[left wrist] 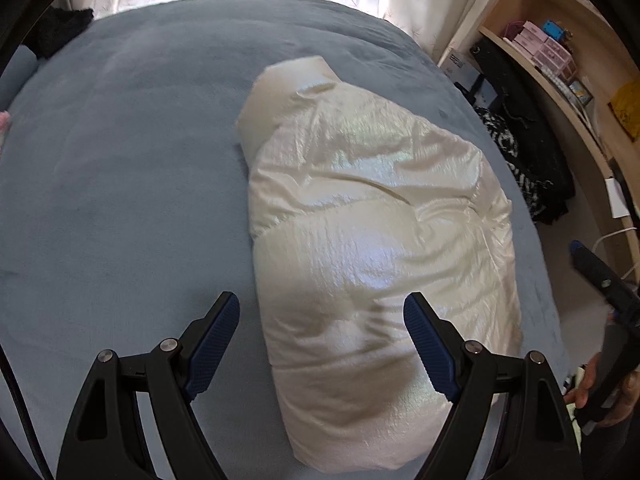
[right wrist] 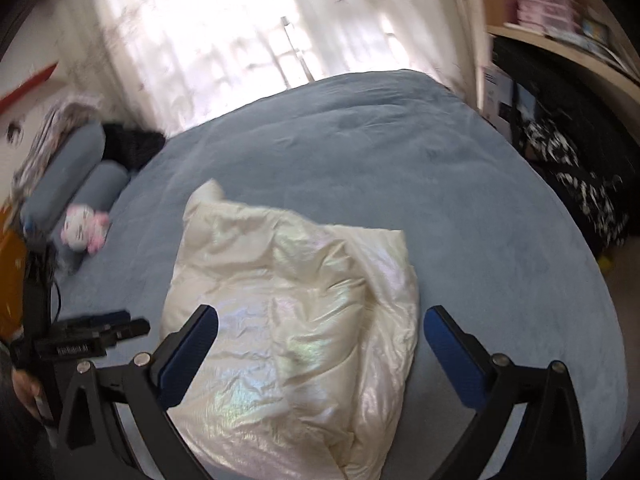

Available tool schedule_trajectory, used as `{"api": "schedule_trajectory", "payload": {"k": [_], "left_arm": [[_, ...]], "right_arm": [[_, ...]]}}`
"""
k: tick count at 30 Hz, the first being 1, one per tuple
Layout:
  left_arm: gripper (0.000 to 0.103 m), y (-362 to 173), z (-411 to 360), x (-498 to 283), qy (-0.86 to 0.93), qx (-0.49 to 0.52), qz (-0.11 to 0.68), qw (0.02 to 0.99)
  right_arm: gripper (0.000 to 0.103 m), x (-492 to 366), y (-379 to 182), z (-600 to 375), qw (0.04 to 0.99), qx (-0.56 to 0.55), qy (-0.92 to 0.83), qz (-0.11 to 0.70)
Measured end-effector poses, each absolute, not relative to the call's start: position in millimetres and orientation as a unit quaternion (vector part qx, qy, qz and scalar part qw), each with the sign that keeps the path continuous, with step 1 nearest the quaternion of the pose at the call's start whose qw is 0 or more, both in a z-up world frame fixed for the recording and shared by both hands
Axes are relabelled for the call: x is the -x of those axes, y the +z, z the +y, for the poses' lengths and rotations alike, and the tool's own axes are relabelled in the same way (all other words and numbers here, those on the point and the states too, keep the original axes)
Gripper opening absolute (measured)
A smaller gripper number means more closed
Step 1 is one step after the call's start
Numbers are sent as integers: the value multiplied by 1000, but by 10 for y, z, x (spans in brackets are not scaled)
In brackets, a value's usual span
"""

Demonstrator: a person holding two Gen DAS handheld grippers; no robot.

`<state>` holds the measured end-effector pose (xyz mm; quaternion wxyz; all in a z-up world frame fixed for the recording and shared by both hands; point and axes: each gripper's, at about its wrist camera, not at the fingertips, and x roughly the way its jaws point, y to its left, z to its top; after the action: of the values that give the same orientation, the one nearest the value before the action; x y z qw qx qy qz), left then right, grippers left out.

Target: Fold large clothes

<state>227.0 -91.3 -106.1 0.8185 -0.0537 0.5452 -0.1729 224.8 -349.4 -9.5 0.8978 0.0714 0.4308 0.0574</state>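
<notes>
A shiny cream puffer jacket (left wrist: 360, 208) lies folded into a bulky bundle on the blue bed (left wrist: 120, 160). It also shows in the right wrist view (right wrist: 288, 312). My left gripper (left wrist: 322, 332) is open and empty, held above the bundle's near end. My right gripper (right wrist: 320, 344) is open and empty, above the jacket's near part. The right gripper also shows at the right edge of the left wrist view (left wrist: 604, 280), off the bed. The left gripper shows at the left in the right wrist view (right wrist: 100, 332).
Blue bolster pillows (right wrist: 68, 172), a pink-and-white plush toy (right wrist: 84, 232) and a dark garment (right wrist: 132, 140) lie at the bed's head. Wooden shelves (left wrist: 560, 80) with boxes and a dark patterned cloth (left wrist: 520, 160) stand beside the bed. Curtains (right wrist: 240, 32) hang behind.
</notes>
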Motion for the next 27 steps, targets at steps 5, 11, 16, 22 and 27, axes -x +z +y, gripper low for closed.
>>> {"api": "schedule_trajectory", "payload": {"k": [5,11,16,22,27], "left_arm": [[83,-1220,-1088,-2314,-207,51,552,806],[88,-1496,-1124,-2384,-211,70,564,795],[101,-1674,-1036,-2471,-213,106,576,782],[103,-1818,-1015,-2515,-225,131,585,768],[103,-1887,-993,-2547,-231,137,593,759]], "right_arm": [[103,-2392,-321,-3299,884,-32,53,463],[103,-2557,-741,-3440,866,-20,6,500],[103,-2591,-1027,-3880,840,-105,14,532],[103,-2601,-1284,-4161,809,-174,33,560],[103,-2638,-1460,-4216,790,-225,63,567]]}}
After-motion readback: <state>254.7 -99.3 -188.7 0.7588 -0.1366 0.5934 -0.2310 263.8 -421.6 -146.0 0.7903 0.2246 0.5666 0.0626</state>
